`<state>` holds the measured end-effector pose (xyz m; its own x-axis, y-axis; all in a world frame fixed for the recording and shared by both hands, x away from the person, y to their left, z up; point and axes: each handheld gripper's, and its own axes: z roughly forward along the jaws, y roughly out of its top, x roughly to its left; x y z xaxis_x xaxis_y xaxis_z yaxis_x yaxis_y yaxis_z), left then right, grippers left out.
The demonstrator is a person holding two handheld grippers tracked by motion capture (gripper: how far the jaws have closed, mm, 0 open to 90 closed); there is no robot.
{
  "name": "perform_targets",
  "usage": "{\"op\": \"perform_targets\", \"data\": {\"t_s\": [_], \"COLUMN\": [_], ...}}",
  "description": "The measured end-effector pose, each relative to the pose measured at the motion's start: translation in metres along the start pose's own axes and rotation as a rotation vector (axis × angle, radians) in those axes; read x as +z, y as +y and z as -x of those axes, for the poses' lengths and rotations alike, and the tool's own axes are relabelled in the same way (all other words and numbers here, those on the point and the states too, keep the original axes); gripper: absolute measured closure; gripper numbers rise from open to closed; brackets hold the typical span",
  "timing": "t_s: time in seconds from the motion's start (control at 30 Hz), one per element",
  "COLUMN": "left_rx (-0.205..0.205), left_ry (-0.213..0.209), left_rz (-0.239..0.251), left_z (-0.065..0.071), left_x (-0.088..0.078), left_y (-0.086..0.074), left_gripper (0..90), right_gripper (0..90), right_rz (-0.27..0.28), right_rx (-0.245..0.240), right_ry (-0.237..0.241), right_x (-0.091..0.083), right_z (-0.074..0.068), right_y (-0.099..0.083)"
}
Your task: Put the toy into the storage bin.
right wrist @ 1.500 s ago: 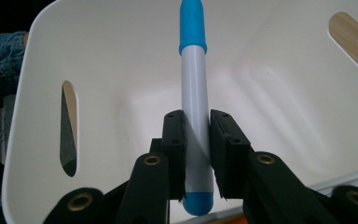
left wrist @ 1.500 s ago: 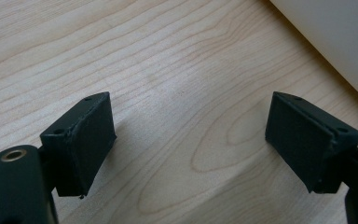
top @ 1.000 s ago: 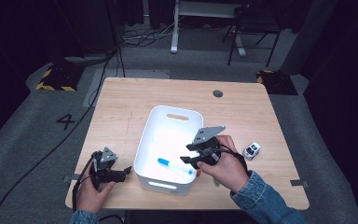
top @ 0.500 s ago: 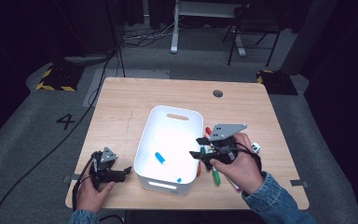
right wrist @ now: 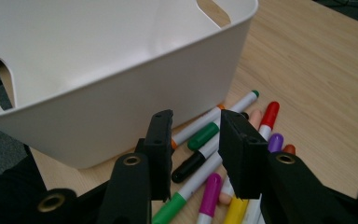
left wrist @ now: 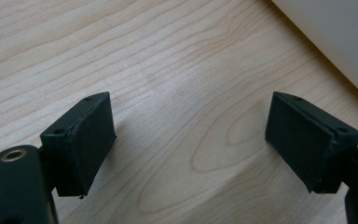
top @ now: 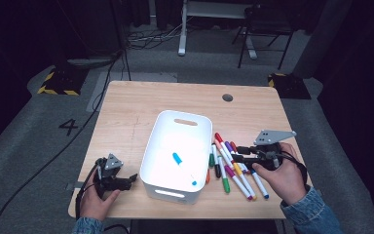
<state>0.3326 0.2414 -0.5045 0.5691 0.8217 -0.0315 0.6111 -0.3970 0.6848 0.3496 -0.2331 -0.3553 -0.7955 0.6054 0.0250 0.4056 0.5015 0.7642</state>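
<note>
A white bin (top: 152, 146) stands mid-table with a blue marker (top: 177, 158) lying inside it. Several coloured markers (top: 229, 165) lie in a loose pile on the wood just right of the bin. My right gripper (top: 234, 153) hovers over that pile and points toward the bin. In the right gripper view its jaws (right wrist: 196, 123) have just been closing to a narrow gap. Nothing is gripped; a green-capped marker (right wrist: 204, 135) and a black one (right wrist: 189, 168) lie below. My left gripper (top: 132, 179) rests at the front left, jaws (left wrist: 189, 121) wide apart over bare wood.
The bin's wall (right wrist: 121, 93) rises close in front of the right gripper, and its corner (left wrist: 335, 42) lies near the left gripper. A round cable hole (top: 228, 97) sits at the table's back right. The wooden table (top: 126, 112) has free room on its left half.
My right gripper has moved rightward from above the bin to over the marker pile, and its jaws have narrowed. The blue marker stays in the bin. The left hand has not moved.
</note>
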Motion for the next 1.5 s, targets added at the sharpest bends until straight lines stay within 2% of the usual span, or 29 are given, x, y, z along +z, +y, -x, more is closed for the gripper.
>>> {"op": "perform_targets", "data": {"t_s": [0.27, 0.3, 0.37, 0.4, 0.43, 0.53, 0.57, 0.7, 0.87, 1.07, 1.1, 1.33, 1.5], "left_rx": [0.0, -0.001, -0.002, -0.002, 0.001, 0.0, -0.002, -0.002, -0.002, -0.001, -0.002, -0.001, -0.002], "left_ry": [0.0, 0.001, 0.0, 0.0, 0.001, 0.0, 0.0, 0.0, 0.0, 0.0, 0.0, 0.0, 0.0], "left_rz": [0.0, -0.001, -0.001, -0.001, 0.001, 0.0, -0.001, -0.001, -0.001, 0.0, -0.002, 0.0, -0.001], "left_z": [0.0, 0.0, 0.0, 0.0, 0.0, 0.0, 0.0, 0.0, 0.0, 0.0, 0.0, 0.0, 0.0], "left_x": [0.0, 0.0, 0.0, 0.0, 0.0, 0.0, 0.0, 0.0, 0.0, 0.0, 0.0, 0.0, 0.0], "left_y": [0.0, 0.0, 0.0, 0.0, 0.0, 0.0, 0.0, 0.0, 0.0, 0.0, 0.0, 0.0, 0.0], "left_gripper": [15.9, 15.9, 15.9, 15.9, 15.9, 15.9, 15.9, 15.9, 15.9, 15.9, 15.9, 15.9, 15.9], "right_gripper": [66.4, 66.2, 65.4, 65.4, 64.2, 65.8, 65.8, 67.9, 68.0, 69.4, 70.2, 71.2, 73.5], "right_rz": [-0.05, -0.067, -0.105, -0.105, -0.144, -0.199, -0.22, -0.27, -0.302, -0.367, -0.396, -0.435, -0.458], "right_rx": [0.017, 0.05, 0.072, 0.072, 0.099, 0.113, 0.132, 0.155, 0.173, 0.201, 0.22, 0.225, 0.216], "right_ry": [-0.069, -0.076, -0.083, -0.083, -0.103, -0.126, -0.129, -0.14, -0.142, -0.143, -0.145, -0.142, -0.169], "right_x": [0.003, 0.003, 0.004, 0.004, 0.005, 0.007, 0.007, 0.012, 0.018, 0.024, 0.026, 0.033, 0.037], "right_z": [0.025, 0.027, 0.033, 0.033, 0.036, 0.039, 0.04, 0.044, 0.046, 0.049, 0.05, 0.051, 0.05], "right_y": [-0.034, -0.039, -0.047, -0.047, -0.054, -0.063, -0.066, -0.079, -0.089, -0.1, -0.103, -0.109, -0.108]}}
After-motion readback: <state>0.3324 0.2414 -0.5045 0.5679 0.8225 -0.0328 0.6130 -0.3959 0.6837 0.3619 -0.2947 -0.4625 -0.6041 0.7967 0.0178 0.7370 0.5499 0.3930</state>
